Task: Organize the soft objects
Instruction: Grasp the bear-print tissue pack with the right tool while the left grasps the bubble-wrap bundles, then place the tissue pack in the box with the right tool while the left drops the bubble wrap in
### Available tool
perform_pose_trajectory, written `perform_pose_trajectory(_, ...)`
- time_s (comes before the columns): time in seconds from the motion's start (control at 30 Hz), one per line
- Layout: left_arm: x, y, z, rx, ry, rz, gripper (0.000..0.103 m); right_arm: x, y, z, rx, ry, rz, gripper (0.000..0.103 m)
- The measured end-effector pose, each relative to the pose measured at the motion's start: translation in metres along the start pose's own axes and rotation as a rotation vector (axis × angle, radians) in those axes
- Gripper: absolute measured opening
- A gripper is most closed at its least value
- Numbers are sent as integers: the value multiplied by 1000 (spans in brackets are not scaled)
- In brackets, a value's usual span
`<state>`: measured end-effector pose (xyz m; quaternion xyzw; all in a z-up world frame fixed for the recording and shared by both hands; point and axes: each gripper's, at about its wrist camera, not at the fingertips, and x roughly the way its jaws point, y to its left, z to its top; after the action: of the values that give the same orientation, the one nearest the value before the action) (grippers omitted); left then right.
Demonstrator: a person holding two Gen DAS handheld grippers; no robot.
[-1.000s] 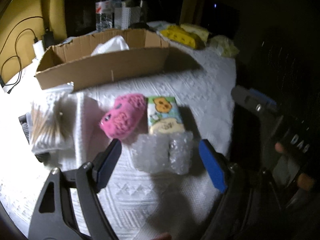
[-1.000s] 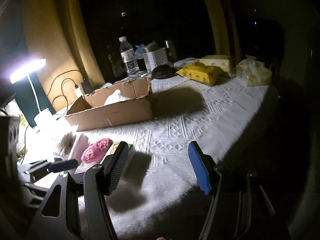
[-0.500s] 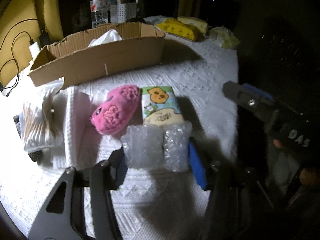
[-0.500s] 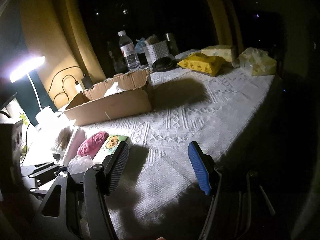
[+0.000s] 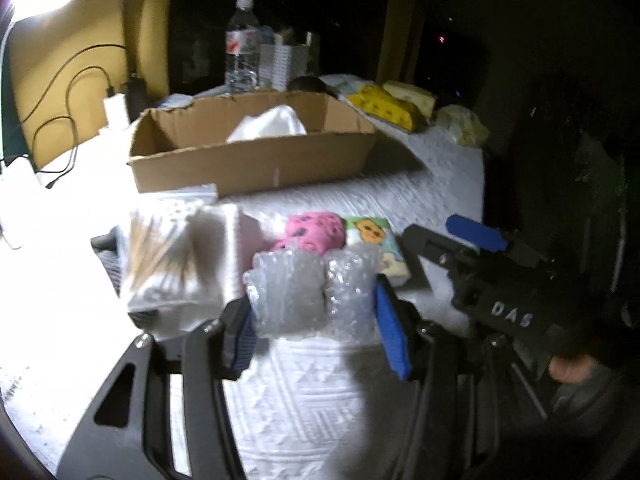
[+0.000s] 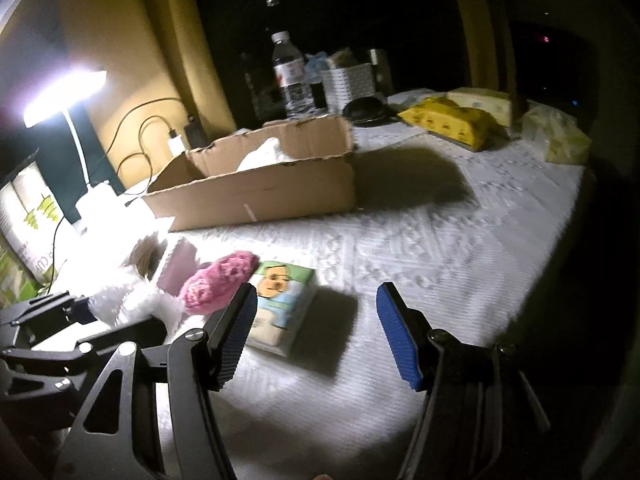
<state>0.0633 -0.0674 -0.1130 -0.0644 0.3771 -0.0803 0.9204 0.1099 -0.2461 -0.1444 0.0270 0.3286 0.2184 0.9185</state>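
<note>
Two grippers in frame | left gripper (image 5: 314, 324) clamped on bubble wrap (image 5: 308, 292), raised off white bedspread (image 5: 320, 400), likely bound for cardboard box (image 5: 256, 168) | right gripper (image 6: 316, 336) spread wide, empty, poised near tissue pack (image 6: 280, 304) beside pink plush (image 6: 218, 282)

You have a water bottle (image 6: 289, 76) at the tabletop's (image 6: 432, 248) far edge | white basket (image 6: 347, 83) just beside it | lamp (image 6: 64, 96) lit at left (glare) | charger cables (image 6: 132, 148) on the wall.
</note>
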Motion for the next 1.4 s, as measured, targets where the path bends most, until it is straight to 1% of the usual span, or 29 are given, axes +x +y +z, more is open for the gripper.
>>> perform_pose_trajectory(0.3,-7,27,8,-45,-29,21,53,31,28,3,-43,74,15,65)
perform_pose_trajectory(0.5,-4,35,11,-59,-27,27,53,51,30,0,-45,134,5,65)
perform_pose_trajectory(0.6,-3,37,13,-63,-28,31,53,55,29,-3,-43,150,4,65)
perform_pose_trajectory(0.73,-3,37,15,-62,-30,34,53,55,28,-2,-52,151,9,59)
perform_pose_trajectory(0.83,-5,36,19,-60,-36,36,53,50,26,1,-53,137,8,56)
perform_pose_trajectory(1.4,-7,21,47,-32,-81,41,53,18,5,32,-36,46,-12,52)
